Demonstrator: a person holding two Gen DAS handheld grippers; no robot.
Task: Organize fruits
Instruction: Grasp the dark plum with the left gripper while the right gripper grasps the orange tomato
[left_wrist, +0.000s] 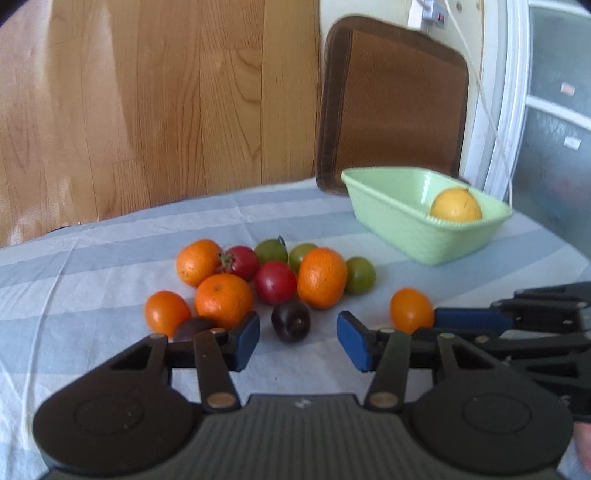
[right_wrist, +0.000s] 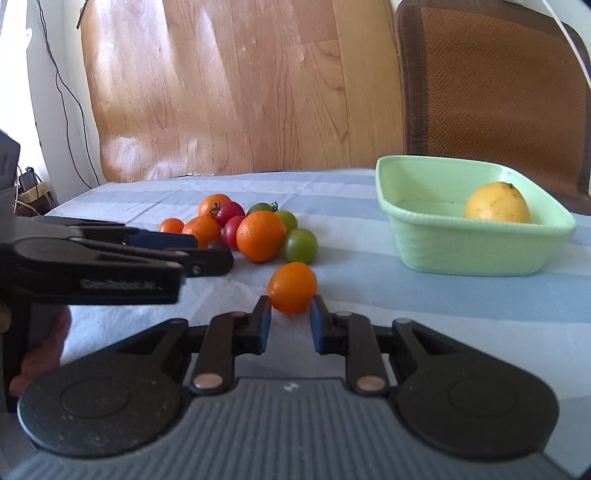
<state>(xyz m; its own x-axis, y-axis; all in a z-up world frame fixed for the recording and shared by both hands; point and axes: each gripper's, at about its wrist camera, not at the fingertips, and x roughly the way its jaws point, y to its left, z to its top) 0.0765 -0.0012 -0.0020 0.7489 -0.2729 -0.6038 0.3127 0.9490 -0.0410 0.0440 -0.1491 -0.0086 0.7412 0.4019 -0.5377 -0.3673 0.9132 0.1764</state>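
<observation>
A pile of fruit lies on the striped cloth: oranges (left_wrist: 321, 277), red tomatoes (left_wrist: 275, 282), green tomatoes (left_wrist: 360, 275) and a dark plum (left_wrist: 290, 320). My left gripper (left_wrist: 299, 338) is open, its blue pads on either side of the plum and just short of it, without touching. A small orange tomato (right_wrist: 291, 287) sits apart from the pile, and my right gripper (right_wrist: 291, 308) is shut on it, still low over the cloth. A pale green basket (right_wrist: 461, 251) to the right holds one yellow fruit (right_wrist: 496, 203).
A brown chair back (left_wrist: 391, 107) stands behind the basket at the table's far edge. A wooden panel (left_wrist: 147, 110) fills the background. A second dark fruit (left_wrist: 194, 326) lies partly hidden behind the left finger. The person's hand (right_wrist: 44, 350) holds the left gripper.
</observation>
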